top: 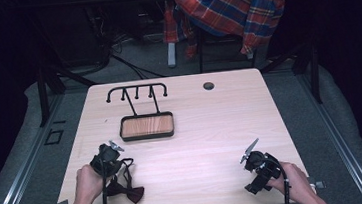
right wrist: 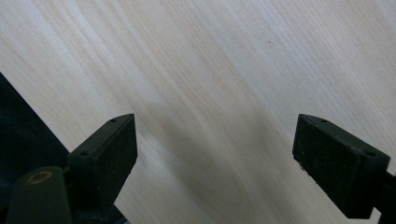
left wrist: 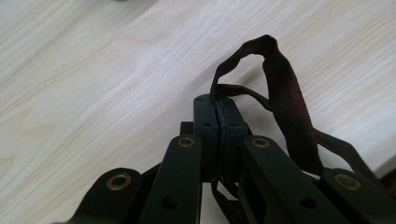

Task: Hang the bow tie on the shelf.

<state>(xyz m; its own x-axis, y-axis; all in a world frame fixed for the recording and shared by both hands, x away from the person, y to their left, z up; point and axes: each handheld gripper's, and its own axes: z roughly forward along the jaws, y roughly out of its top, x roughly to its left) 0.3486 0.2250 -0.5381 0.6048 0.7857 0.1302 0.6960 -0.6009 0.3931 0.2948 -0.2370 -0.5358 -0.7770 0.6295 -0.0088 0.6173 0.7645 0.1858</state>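
Bow tie (top: 127,190) near front left table (top: 197,130) edge; left gripper (left wrist: 217,105) jaws pinched on its strap. Right gripper (right wrist: 215,144) jaws wide apart over bare wood, front right.

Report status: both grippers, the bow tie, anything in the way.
Left gripper shut on bow tie strap. Right gripper open over table. Rack stands apart.

We see a pale wood-grain tabletop (top: 207,129) with a cable hole (top: 209,85) near its far edge. A black hook stand (top: 145,120) sits left of centre; a dark bow tie (top: 127,190) lies near its near-left corner.
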